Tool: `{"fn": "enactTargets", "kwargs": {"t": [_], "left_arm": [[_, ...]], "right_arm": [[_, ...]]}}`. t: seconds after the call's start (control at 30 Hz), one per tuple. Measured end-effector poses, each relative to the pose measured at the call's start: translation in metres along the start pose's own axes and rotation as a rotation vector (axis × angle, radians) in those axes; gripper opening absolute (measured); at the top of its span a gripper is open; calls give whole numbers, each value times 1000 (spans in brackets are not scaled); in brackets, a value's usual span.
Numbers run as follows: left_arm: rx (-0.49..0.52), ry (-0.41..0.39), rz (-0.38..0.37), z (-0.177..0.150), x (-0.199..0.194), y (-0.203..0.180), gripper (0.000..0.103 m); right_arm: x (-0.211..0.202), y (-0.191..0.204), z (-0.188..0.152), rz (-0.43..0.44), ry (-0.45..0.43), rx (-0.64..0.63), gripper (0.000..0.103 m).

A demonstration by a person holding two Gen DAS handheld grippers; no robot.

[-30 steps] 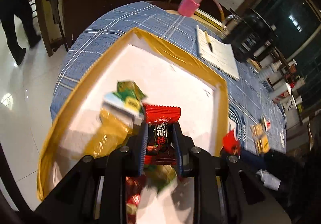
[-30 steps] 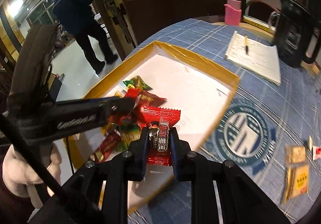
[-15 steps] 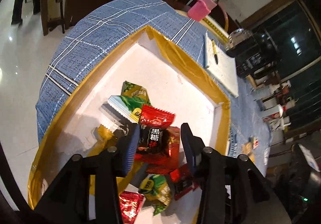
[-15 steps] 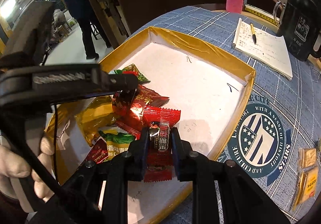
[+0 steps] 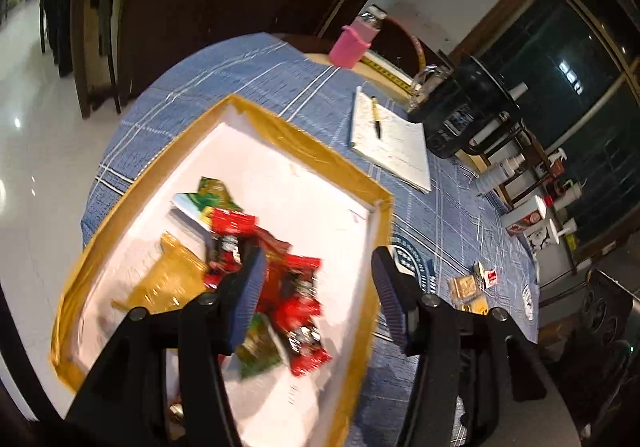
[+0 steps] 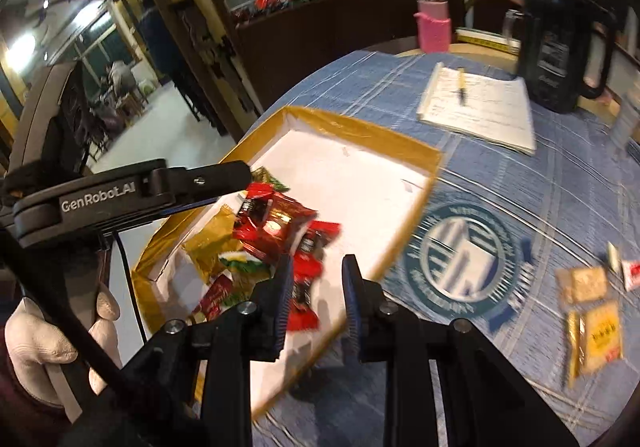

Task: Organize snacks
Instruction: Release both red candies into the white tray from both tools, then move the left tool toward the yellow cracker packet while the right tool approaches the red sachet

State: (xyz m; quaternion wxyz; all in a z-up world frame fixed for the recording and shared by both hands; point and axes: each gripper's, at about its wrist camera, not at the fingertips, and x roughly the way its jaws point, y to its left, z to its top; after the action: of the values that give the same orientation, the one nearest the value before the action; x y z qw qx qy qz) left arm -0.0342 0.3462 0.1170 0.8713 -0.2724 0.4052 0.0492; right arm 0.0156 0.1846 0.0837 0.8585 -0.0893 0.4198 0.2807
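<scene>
A shallow tray (image 5: pixel 280 135) with gold-taped walls and a white floor sits on the blue checked table (image 5: pixel 452 215). Its load is a heap of snack packets (image 5: pixel 276 275) bunched toward the 7 o'clock corner in the left wrist view: red wrappers with dark labels on top, a gold foil bag (image 5: pixel 168 279) at 9 o'clock of the heap, green packets at its 12 and 6 o'clock edges. The tray's far half is bare white.

Compared with 1 second ago, both tongs have let go. The left tongs (image 5: pixel 316 299) then clamped a red-and-black candy; their jaws have just been opening, stand apart now with nothing pressed between them, and the candy lies in the heap below. The right tongs (image 6: pixel 316 297) likewise held a red packet; their jaws have just been opening, and the red packet (image 6: pixel 302 301) lies on the tray floor behind the left finger, at the near edge of the heap.

In the right wrist view, at 3 o'clock, 2 tan packets (image 6: pixel 588 307) and a small red-and-white sachet (image 6: pixel 632 273) lie on the table outside the tray. A notepad (image 6: pixel 480 107) with a pen, a black kettle (image 6: pixel 560 43) and a pink bottle (image 6: pixel 432 23) stand at the far side. A gloved hand (image 6: pixel 52 343) grips the left tool.
</scene>
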Motion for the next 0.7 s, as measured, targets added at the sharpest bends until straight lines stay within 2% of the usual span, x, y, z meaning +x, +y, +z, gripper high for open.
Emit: {"fn": "enactTargets", "kwargs": {"t": [0.07, 0.13, 0.27, 0.4, 0.53, 0.6, 0.63, 0.7], "left_arm": [[25, -13, 22, -10, -6, -20, 69], [33, -13, 16, -22, -9, -40, 72], [28, -36, -17, -50, -11, -78, 72], [95, -83, -46, -77, -10, -119, 73], [211, -133, 16, -98, -12, -160, 73], [233, -173, 42, -103, -17, -174, 83], [232, -178, 55, -103, -17, -178, 88], [223, -136, 45, -103, -11, -183, 88]], "right_arm": [[-16, -17, -11, -4, -13, 29, 26], [-31, -39, -27, -22, -12, 62, 26], [-58, -88, -65, -75, -4, 141, 26], [-89, -146, -103, -171, 4, 230, 26], [-120, -205, -137, -274, 12, 325, 26], [-134, -225, -147, -309, 13, 354, 26], [-139, -236, -150, -322, 14, 369, 26], [-144, -249, -153, -327, 13, 386, 26]]}}
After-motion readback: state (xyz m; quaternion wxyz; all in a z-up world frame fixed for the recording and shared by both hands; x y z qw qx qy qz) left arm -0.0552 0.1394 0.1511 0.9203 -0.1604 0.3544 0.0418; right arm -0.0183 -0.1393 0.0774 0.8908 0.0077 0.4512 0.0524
